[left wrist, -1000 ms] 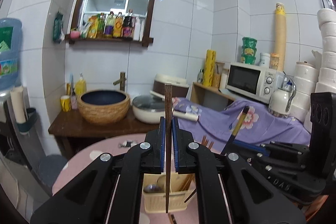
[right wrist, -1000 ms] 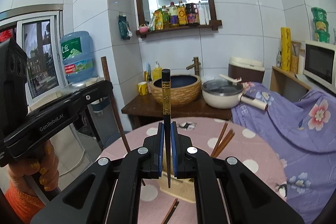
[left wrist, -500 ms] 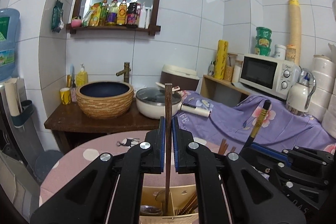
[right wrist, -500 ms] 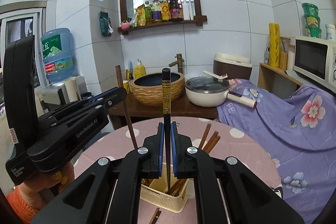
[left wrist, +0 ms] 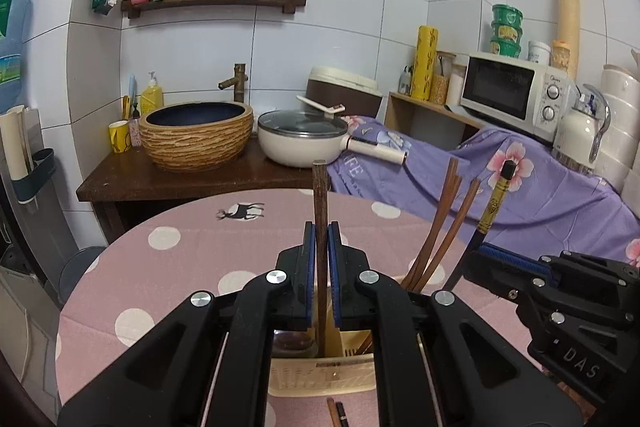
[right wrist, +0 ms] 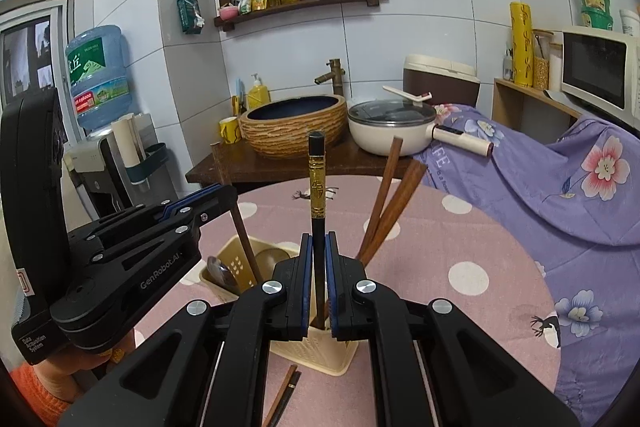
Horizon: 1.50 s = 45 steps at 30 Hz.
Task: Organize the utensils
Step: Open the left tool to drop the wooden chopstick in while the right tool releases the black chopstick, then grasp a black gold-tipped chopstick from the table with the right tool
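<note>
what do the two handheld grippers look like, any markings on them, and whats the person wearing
Both are matte black plastic with silver screw heads and blue pads lining the two fingers. The left gripper carries white "GenRobot.AI" lettering on its side and a small "Data Acquisition System" label on its boxy rear block. The right gripper shows "DAS" in white. Below the left gripper's body an orange knit sleeve shows. No cables visible.

Each fisheye sits close behind its own fingers, angled slightly down over the pink dotted table (left wrist: 168, 267) toward the tiled wall, the left view seeing the right gripper (left wrist: 500, 259) at its right edge, the right view the left gripper (right wrist: 200, 203), and both sharing the cream utensil holder (right wrist: 316, 351).
</note>
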Available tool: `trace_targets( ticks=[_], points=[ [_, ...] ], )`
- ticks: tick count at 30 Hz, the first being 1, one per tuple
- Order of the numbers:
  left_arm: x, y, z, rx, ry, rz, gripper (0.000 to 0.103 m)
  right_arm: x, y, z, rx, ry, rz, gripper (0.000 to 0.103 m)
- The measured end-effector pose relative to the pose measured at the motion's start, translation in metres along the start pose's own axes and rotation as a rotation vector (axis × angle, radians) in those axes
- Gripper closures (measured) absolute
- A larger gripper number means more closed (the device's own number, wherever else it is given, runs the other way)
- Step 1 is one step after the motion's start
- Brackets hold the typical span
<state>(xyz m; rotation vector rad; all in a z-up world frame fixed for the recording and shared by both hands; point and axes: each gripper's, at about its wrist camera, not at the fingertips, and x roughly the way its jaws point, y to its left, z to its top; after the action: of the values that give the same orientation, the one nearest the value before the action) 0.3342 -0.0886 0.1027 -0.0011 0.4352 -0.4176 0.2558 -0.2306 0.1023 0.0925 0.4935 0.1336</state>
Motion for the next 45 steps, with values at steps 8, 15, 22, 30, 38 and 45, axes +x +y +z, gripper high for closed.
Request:
trace_targets(
  ticks=[8,15,22,30,38,45],
  points=[
    [-0.009,0.005,-0.01,0.006,0.001,-0.011,0.096,0.004,-0.004,-0.015,0.004,0.0,-0.011,0.069],
    [-0.038,0.016,-0.017,-0.027,-0.029,-0.006,0.068,-0.012,-0.002,-0.022,-0.009,-0.027,-0.01,0.067],
    [-0.083,0.026,-0.041,-0.064,-0.071,0.026,0.018,-0.037,0.0,-0.036,0.02,-0.015,-0.019,0.053],
    [-0.103,0.047,-0.105,-0.091,0.038,0.168,0.012,-0.041,0.016,-0.08,-0.002,0.088,0.016,0.046],
    [-0.11,0.072,-0.171,-0.124,0.18,0.298,0.012,0.008,0.028,-0.144,0.059,0.336,-0.003,0.045],
    [-0.107,0.077,-0.193,-0.116,0.238,0.309,0.012,0.032,0.045,-0.165,0.046,0.408,-0.046,0.045]
  ],
)
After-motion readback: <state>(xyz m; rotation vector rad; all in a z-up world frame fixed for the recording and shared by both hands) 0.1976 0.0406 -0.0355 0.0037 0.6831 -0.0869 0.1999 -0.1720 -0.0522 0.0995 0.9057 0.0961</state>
